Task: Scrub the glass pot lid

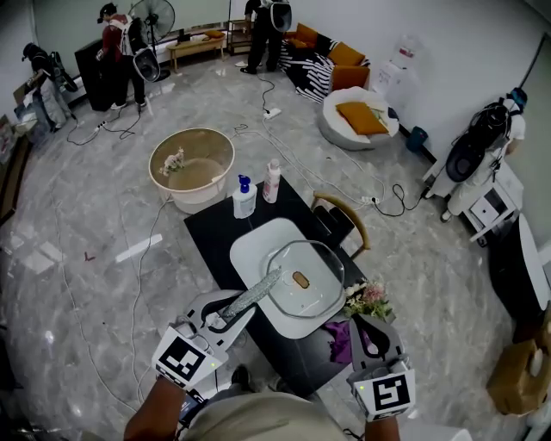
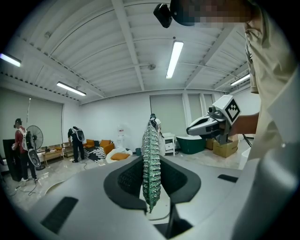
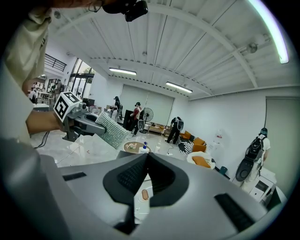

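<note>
Head view, glass lid [image 1: 303, 284] flat, scrub pad [image 1: 254, 295] angled up-right

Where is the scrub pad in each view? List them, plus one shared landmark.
Head view: pad lower centre, in left gripper.
Left gripper view: pad centre, upright, clamped.
Right gripper view: pad left of centre, held by that gripper.
Landmark: fan, far back in all three.

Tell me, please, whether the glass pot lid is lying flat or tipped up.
Flat, knob up: the glass pot lid rests in the white tray, and its brown knob faces the head view.
</note>
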`<act>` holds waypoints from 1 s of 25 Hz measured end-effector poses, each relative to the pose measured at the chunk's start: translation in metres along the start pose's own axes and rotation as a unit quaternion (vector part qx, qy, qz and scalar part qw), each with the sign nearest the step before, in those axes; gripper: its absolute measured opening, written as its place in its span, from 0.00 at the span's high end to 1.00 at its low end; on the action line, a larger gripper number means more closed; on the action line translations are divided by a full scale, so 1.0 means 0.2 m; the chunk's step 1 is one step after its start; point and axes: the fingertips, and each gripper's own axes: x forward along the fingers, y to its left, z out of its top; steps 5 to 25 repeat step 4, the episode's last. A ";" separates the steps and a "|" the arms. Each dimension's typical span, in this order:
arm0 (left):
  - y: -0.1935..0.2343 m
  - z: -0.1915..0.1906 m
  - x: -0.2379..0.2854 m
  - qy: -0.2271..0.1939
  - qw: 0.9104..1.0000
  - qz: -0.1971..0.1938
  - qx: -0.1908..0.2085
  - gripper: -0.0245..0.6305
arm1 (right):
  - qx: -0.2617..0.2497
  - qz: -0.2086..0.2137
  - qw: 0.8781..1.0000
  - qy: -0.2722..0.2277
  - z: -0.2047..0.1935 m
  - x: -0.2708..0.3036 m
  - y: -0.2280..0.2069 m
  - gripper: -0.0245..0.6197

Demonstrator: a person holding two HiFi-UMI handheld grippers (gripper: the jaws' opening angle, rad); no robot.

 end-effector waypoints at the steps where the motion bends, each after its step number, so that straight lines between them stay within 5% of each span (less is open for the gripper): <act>1: -0.02 0.00 -0.01 0.000 1.000 -0.002 -0.007 0.83 | 0.000 -0.001 1.000 0.000 0.00 -0.01 0.00 0.93; 25: -0.06 0.01 -0.03 -0.001 1.000 -0.011 -0.021 0.83 | 0.000 -0.004 1.000 0.003 -0.01 -0.05 0.00 0.93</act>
